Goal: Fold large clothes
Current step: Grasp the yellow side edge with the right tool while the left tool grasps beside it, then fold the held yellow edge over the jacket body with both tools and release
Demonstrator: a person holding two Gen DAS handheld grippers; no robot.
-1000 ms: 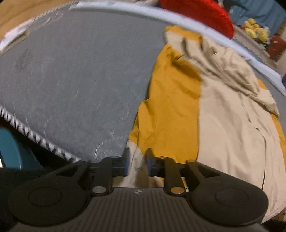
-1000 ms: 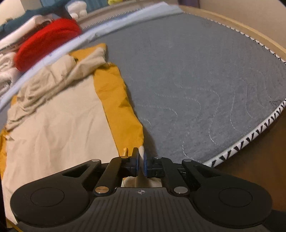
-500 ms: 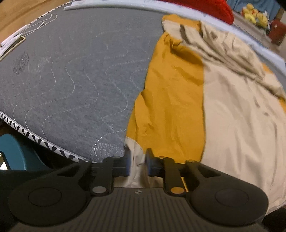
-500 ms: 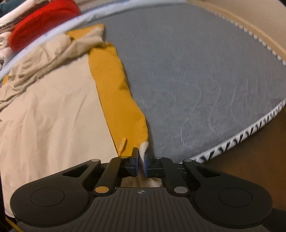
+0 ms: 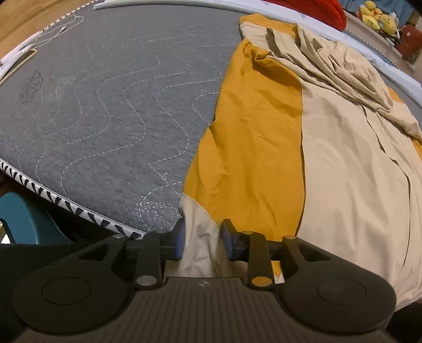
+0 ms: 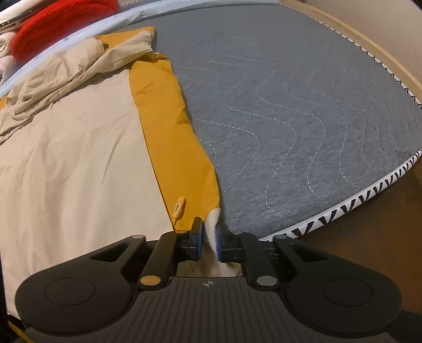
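- Here, the garment [image 5: 343, 163], a large piece in beige with mustard-yellow side panels, lies spread flat on the grey quilted mattress [image 5: 110, 105], its near hem at the mattress's front edge.
- In the left wrist view it fills the frame from 12 round to 5 o'clock; one yellow panel [image 5: 253, 147] runs from 12 down toward 6 along the garment's outer side.
- In the right wrist view the garment [image 6: 73, 163] covers 8 to 12 o'clock, and the other yellow panel [image 6: 171, 126] runs down its outer edge toward the centre bottom.
- The far end is rumpled into a beige heap [image 5: 350, 71], seen at 1 o'clock in the left view.
- A small yellow zip pull or tag [image 6: 178, 208] lies on the yellow panel just beside the right gripper.
- The left gripper [image 5: 203, 244] sits at 6 o'clock; its jaws stand parted around a beige hem corner [image 5: 199, 237], with a gap on either side of the cloth.
- The right gripper [image 6: 208, 238] is also at 6 o'clock; its jaws are nearly together, pinching a pale hem corner [image 6: 212, 220].
- The mattress rim carries a black-and-white zigzag trim [image 6: 350, 205].
- A red cushion [image 6: 60, 23] lies beyond the garment at 11 o'clock.
- Yellow plush toys [image 5: 377, 17] sit at 1 o'clock.
- A teal object [image 5: 23, 219] shows at 8 o'clock, below the mattress edge.
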